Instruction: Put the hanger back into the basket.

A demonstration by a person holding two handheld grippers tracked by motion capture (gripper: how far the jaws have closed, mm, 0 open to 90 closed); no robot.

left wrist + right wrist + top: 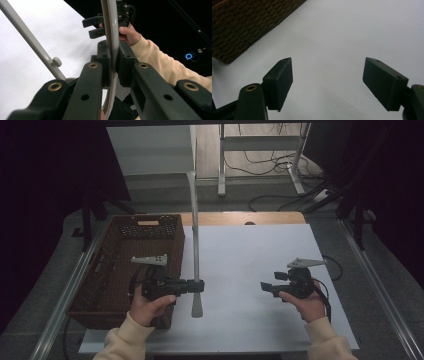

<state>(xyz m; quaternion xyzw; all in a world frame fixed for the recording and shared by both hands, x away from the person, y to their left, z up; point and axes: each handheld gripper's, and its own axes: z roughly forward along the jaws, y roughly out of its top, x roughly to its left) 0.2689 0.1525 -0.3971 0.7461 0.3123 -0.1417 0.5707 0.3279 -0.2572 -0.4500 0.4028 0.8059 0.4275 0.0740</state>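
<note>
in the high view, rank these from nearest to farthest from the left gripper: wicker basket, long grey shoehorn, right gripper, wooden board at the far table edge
1. long grey shoehorn: clamped in the left gripper fingers, standing up from it.
2. wicker basket: just to its left, under the hand.
3. right gripper: across the white sheet, to the right.
4. wooden board: at the table's far edge.

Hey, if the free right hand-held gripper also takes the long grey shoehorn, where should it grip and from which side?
Probably the bare narrow shaft of the shoehorn, above the left hand-held gripper clamped near its flared lower end. Come from the right side over the white table; the right hand-held gripper is open and the basket blocks the left.
</note>
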